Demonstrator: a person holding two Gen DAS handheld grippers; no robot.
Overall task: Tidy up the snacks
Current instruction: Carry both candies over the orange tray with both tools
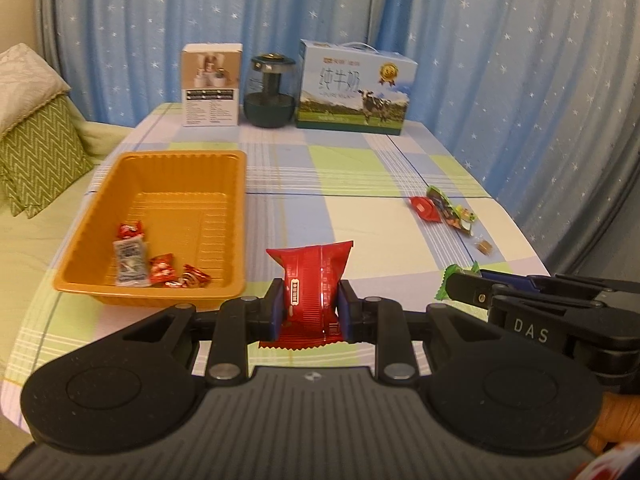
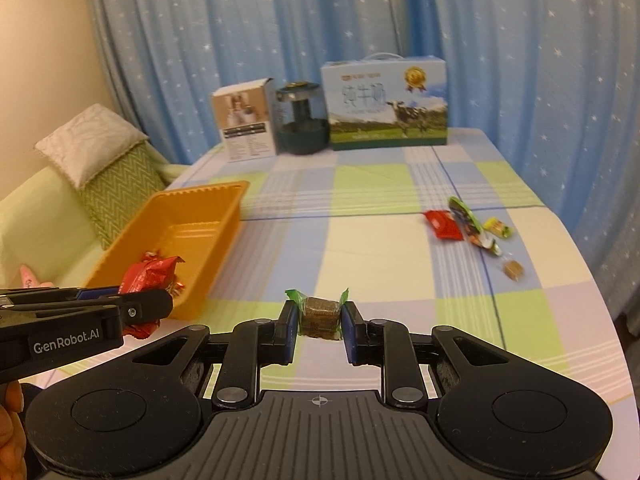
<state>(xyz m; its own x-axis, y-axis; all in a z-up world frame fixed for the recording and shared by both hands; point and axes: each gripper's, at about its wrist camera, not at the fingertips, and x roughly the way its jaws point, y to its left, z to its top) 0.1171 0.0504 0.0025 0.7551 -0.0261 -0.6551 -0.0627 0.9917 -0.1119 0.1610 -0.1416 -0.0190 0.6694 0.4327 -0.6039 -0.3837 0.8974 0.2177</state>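
Observation:
My left gripper (image 1: 311,304) is shut on a red snack packet (image 1: 310,280), held upright just right of the orange tray (image 1: 240,184). The tray holds several small red candies (image 1: 162,268) and a grey sachet (image 1: 129,260). My right gripper (image 2: 320,320) is shut on a brown candy with green wrapper ends (image 2: 319,312), above the table's near part. In the right wrist view the left gripper (image 2: 132,312) shows at the left with the red packet (image 2: 148,276), next to the tray (image 2: 224,216). The right gripper (image 1: 464,286) shows at the right in the left wrist view.
More snacks lie at the table's right: a red packet (image 2: 443,224), a green packet (image 2: 466,220), a yellow candy (image 2: 497,227), a brown candy (image 2: 513,269). At the back stand a white box (image 1: 211,84), a dark jar (image 1: 271,92) and a milk carton (image 1: 356,88). A sofa with cushions (image 1: 36,152) is at the left.

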